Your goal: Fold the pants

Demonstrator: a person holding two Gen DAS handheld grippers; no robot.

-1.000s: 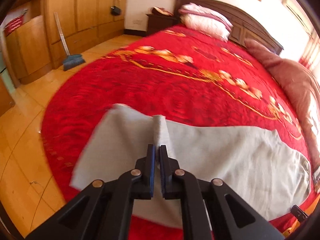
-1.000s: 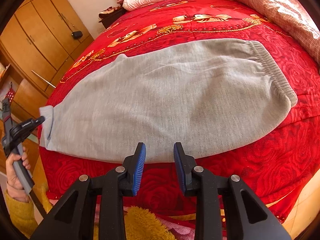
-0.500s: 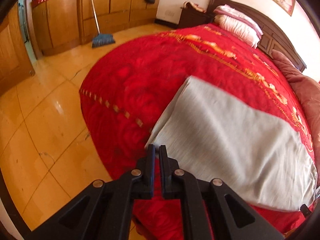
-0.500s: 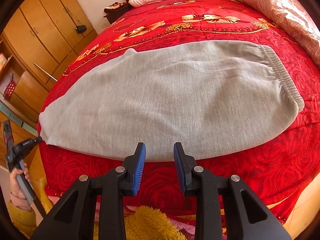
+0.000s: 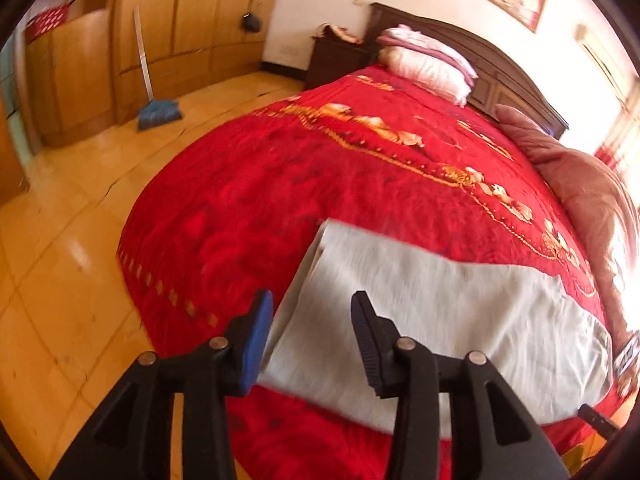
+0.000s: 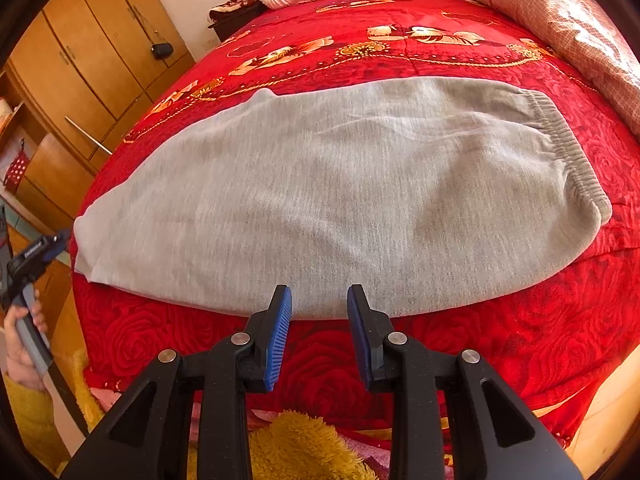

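Grey pants [image 6: 340, 200] flat, seemingly folded lengthwise

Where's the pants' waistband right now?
In the right wrist view the waistband lies at the pants' right end, flat on the red bedspread, nearest the pink quilt.

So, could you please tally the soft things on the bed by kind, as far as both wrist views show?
Grey pants: 1
Pillows, stacked at the headboard: 2, as far as can be told
Pink quilt along the far side: 1
Red bedspread: 1
Total: 5
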